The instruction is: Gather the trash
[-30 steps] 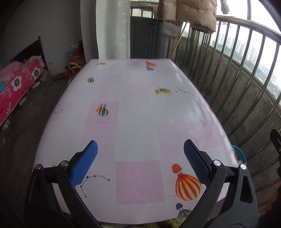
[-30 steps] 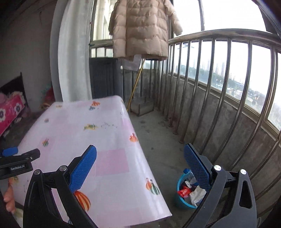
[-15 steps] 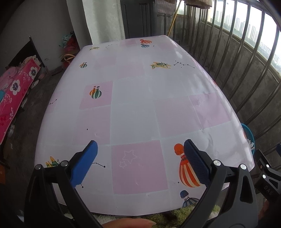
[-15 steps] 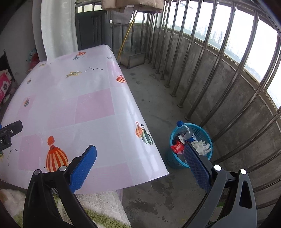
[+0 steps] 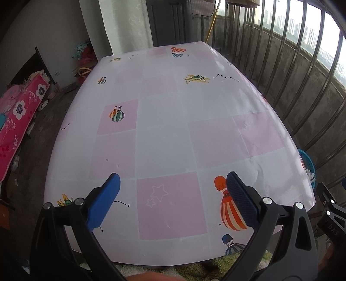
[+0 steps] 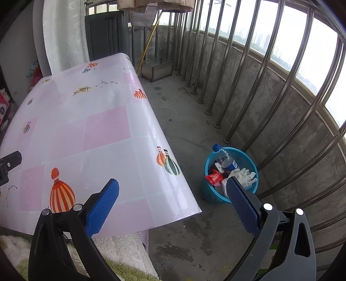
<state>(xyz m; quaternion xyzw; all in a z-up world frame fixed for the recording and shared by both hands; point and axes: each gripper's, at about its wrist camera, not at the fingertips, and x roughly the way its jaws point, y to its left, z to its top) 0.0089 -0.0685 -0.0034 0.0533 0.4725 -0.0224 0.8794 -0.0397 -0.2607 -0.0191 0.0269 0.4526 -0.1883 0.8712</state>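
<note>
Blue-capped bottle (image 6: 225,158) cap-up, slanted in basket (image 6: 242,153)

Bare tabletop (image 5: 164,134); railing (image 6: 270,86) close behind trash-filled basket (image 6: 244,153).

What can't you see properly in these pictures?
- Blue plastic trash basket: right view, its near rim sits behind the right gripper finger; left view, the pink balloon-print tablecloth hides most of it.
- Beige hanging coat: cut off by the top edge.
</note>
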